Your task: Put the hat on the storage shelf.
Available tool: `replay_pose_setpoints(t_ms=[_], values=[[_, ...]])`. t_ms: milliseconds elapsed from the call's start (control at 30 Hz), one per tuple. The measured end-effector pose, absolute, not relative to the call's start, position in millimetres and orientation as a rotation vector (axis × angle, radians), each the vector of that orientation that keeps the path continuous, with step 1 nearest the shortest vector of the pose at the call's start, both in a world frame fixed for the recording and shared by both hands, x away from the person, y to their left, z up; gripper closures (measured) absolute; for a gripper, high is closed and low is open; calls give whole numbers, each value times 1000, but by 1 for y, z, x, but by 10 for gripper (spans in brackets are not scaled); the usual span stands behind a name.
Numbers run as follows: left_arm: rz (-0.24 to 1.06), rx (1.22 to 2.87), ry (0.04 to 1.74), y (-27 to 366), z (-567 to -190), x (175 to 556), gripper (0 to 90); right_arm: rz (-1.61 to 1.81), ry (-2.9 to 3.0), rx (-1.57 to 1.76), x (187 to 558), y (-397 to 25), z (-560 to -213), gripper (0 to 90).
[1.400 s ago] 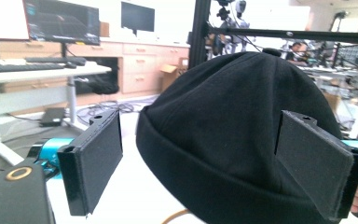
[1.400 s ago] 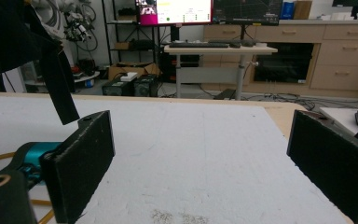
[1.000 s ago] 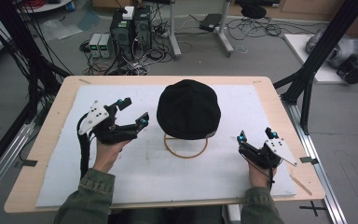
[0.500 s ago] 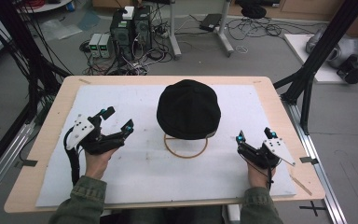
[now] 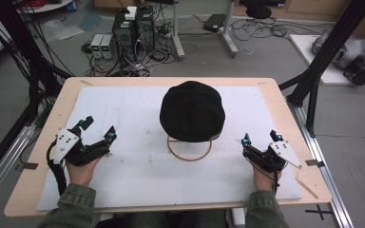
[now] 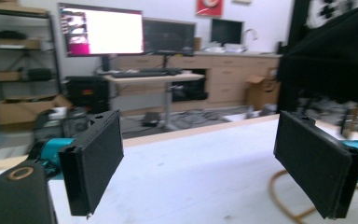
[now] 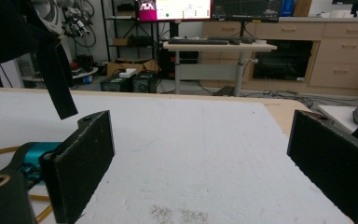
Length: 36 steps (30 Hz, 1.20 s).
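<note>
A black hat [image 5: 192, 110] sits on a wooden hoop stand [image 5: 189, 151] in the middle of the desk [image 5: 285, 107]. The desk has a white mat [image 5: 138, 118] on top, and the hat is over the far half of that mat. The round ring of the stand lies flat on the mat, just under the near edge of the hat.

The left tongs [image 5: 98, 130] are near the left side of the mat. A hand [image 5: 81, 167] holds them from below. Their two black jaws are spread wide apart and nothing is between them. They are well apart from the hat. In the left gripper view, the left tongs [image 6: 200, 163] point across the white mat, and the dark hat [image 6: 335, 56] shows at the upper right, with a bit of the wooden ring [image 6: 279, 196] low down at the right.

The right tongs [image 5: 260, 139] are near the right side of the mat, held by the other hand [image 5: 261, 178]. Their jaws are spread wide too, and they hold nothing. In the right gripper view, the right tongs [image 7: 200, 163] face bare white mat, and a dark piece of the hat [image 7: 23, 42] hangs at the upper left.

Both tongs are near the front edge of the desk, one on each side of the hat.
</note>
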<state>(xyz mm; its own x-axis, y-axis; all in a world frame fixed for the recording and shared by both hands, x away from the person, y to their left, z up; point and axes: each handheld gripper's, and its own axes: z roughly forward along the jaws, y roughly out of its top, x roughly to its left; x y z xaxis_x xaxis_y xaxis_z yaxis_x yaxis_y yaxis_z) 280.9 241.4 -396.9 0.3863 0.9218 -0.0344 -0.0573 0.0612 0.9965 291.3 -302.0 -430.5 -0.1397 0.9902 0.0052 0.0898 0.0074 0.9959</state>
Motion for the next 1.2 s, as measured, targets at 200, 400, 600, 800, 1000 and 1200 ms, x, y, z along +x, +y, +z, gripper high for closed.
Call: replay_pose_setpoints(t_ms=[200, 400, 600, 800, 1000, 1200], values=[[1029, 1275, 983, 254, -406, 275, 165, 1272, 1362, 1210, 291, -302, -431, 63], [1131, 1236, 1068, 257, -412, 266, 165, 1280, 1333, 1221, 289, -300, -431, 63], [1152, 1210, 1121, 269, -423, 260, 185, 1258, 1349, 1207, 289, -298, -432, 63], [1113, 1201, 1136, 276, -426, 262, 187, 1252, 1355, 1203, 287, -297, -432, 63], [1074, 1240, 1097, 274, -428, 263, 195, 1250, 1358, 1208, 287, -297, -432, 63], [1058, 1269, 1089, 269, -431, 265, 202, 1255, 1357, 1209, 288, -299, -433, 64]])
